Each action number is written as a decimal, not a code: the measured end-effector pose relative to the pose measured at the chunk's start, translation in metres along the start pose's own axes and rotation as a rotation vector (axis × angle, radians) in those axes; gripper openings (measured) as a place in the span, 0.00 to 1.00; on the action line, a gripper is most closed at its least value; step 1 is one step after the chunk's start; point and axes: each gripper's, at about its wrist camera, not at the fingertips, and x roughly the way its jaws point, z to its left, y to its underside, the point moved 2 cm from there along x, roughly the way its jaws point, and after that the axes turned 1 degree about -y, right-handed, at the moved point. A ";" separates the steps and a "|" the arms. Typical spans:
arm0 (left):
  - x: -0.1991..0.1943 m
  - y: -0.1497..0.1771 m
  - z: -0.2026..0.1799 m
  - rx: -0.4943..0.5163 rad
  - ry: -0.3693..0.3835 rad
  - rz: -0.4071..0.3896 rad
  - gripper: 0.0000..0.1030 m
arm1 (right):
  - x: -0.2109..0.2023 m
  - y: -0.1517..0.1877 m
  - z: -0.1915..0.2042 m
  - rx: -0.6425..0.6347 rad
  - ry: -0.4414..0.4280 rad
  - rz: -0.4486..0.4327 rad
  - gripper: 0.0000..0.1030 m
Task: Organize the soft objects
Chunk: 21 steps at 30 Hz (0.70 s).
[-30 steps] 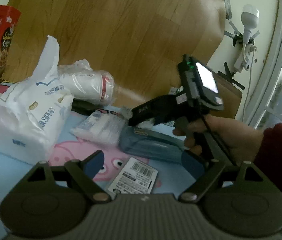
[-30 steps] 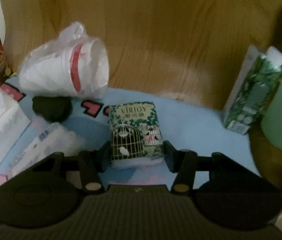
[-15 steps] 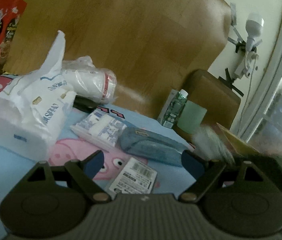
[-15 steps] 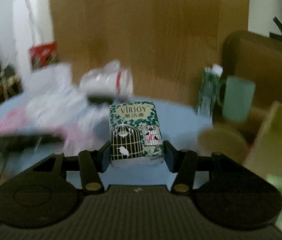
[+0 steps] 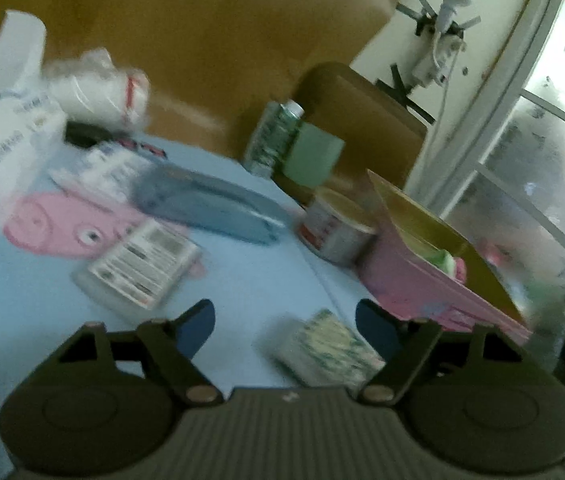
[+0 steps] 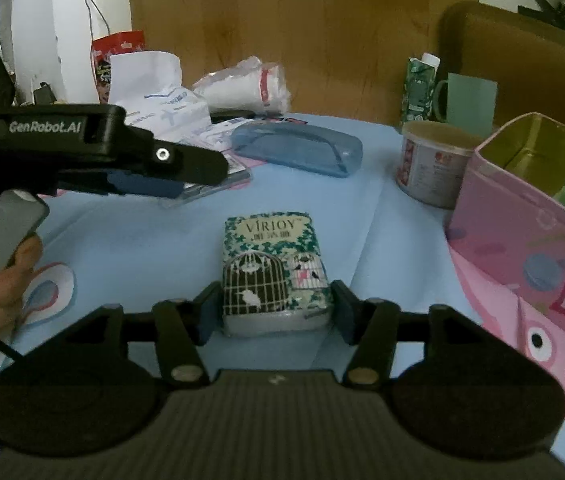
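Note:
My right gripper (image 6: pixel 272 312) is shut on a green Virjoy tissue pack (image 6: pixel 272 268) and holds it low over the blue mat, left of the open pink biscuit tin (image 6: pixel 522 248). The same pack shows blurred in the left wrist view (image 5: pixel 322 348), between my left gripper's fingertips. My left gripper (image 5: pixel 284 328) is open and empty; it also shows in the right wrist view (image 6: pixel 150 176) at the left. The tin (image 5: pixel 422 276) holds a green soft item (image 5: pixel 440 258). A white tissue bag (image 5: pixel 6 128), a small tissue packet (image 5: pixel 110 168) and a barcode pack (image 5: pixel 142 264) lie on the mat.
A blue pencil case (image 6: pixel 296 148), a round can (image 6: pixel 434 164), a green carton (image 6: pixel 418 88) and a green cup (image 6: pixel 470 100) stand behind. Bagged paper cups (image 6: pixel 246 88) lie at the back, against a wooden panel.
My right gripper has carried the tissue pack from the back of the mat to the front, beside the pink tin. My left gripper has swung right and forward toward the tin.

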 end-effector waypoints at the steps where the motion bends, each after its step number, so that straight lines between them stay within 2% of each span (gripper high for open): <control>1: 0.001 0.001 -0.004 -0.008 0.017 0.010 0.75 | -0.001 0.001 0.001 0.002 -0.004 -0.005 0.63; 5: 0.006 0.006 -0.018 -0.014 0.043 0.048 0.75 | -0.005 0.007 -0.001 -0.008 -0.010 -0.015 0.65; 8: 0.013 0.011 -0.025 0.011 0.015 0.067 0.75 | -0.006 0.010 0.000 -0.021 -0.014 -0.022 0.69; 11: 0.020 0.015 -0.029 0.016 -0.017 0.085 0.74 | -0.008 0.014 0.001 -0.033 -0.012 -0.032 0.69; 17: 0.019 0.014 -0.033 0.119 -0.146 0.052 0.79 | -0.008 0.015 -0.002 -0.004 -0.014 -0.046 0.72; 21: 0.016 0.014 -0.029 0.154 -0.221 0.034 0.81 | -0.008 0.015 -0.002 0.005 -0.009 -0.053 0.73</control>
